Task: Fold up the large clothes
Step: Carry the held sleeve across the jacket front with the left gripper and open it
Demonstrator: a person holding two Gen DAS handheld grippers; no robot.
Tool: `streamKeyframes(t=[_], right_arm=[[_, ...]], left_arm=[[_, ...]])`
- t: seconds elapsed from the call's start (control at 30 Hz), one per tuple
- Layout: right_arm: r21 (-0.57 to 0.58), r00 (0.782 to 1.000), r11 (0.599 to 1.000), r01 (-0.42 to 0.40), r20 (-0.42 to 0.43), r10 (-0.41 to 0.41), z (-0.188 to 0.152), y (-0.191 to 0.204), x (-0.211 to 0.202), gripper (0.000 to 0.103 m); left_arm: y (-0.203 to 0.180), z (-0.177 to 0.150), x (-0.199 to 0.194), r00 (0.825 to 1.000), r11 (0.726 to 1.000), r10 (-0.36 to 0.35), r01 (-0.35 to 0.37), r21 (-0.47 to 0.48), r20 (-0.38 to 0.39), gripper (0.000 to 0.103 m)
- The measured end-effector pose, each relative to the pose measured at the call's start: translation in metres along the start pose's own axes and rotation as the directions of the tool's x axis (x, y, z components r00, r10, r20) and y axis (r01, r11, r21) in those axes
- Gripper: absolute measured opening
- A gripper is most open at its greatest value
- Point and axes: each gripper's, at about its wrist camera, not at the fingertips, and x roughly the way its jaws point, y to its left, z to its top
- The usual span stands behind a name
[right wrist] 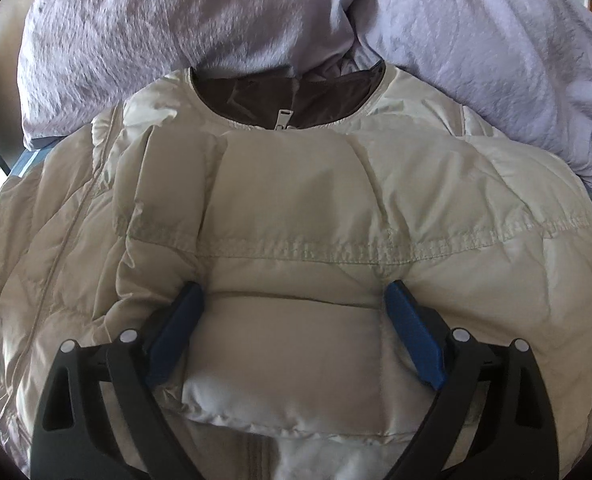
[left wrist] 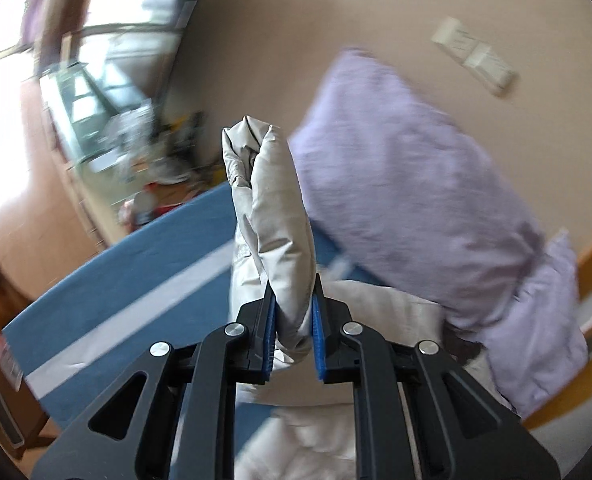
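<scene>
A cream padded jacket (right wrist: 296, 184) lies on a bed, collar and zip toward the pillows. In the right wrist view a folded sleeve or panel lies across its chest, and my right gripper (right wrist: 294, 292) is open with its blue pads (right wrist: 412, 332) either side of this fold. In the left wrist view my left gripper (left wrist: 294, 296) is shut on a bunched part of the jacket (left wrist: 272, 208) and holds it lifted above the bed.
Two lilac pillows (right wrist: 200, 24) (right wrist: 480, 36) lie behind the collar; one shows in the left wrist view (left wrist: 408, 184). The bed has a blue sheet with a white stripe (left wrist: 136, 288). A beige wall, a window and cluttered furniture (left wrist: 144, 148) lie beyond.
</scene>
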Motion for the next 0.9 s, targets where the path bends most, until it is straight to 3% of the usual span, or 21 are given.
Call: streamKeyframes(t=[0.27, 0.53, 0.7, 0.9], right_arm=[[-0.008, 0.999, 0.999, -0.044, -0.027, 0.043, -0.004, -0.006, -0.007, 0.095], [-0.023, 0.997, 0.997, -0.078, -0.018, 0.078, -0.014, -0.015, -0.022, 0.095], [-0.009, 0.997, 0.997, -0.073, 0.019, 0.073, -0.024, -0.025, -0.038, 0.095], [0.026, 0.999, 1.000, -0.018, 0.050, 0.017, -0.032, -0.049, -0.054, 0.095]], left_arm=[[-0.090, -0.018, 0.008, 0.982, 0.972, -0.182, 0.187, 0.142, -0.046, 0.014], [-0.165, -0.057, 0.027, 0.935, 0.907, -0.312, 0.346, 0.240, -0.168, 0.014], [-0.200, -0.092, 0.050, 0.895, 0.869, -0.348, 0.419, 0.263, -0.278, 0.014], [-0.232, -0.139, 0.082, 0.866, 0.843, -0.321, 0.445, 0.300, -0.384, 0.014]])
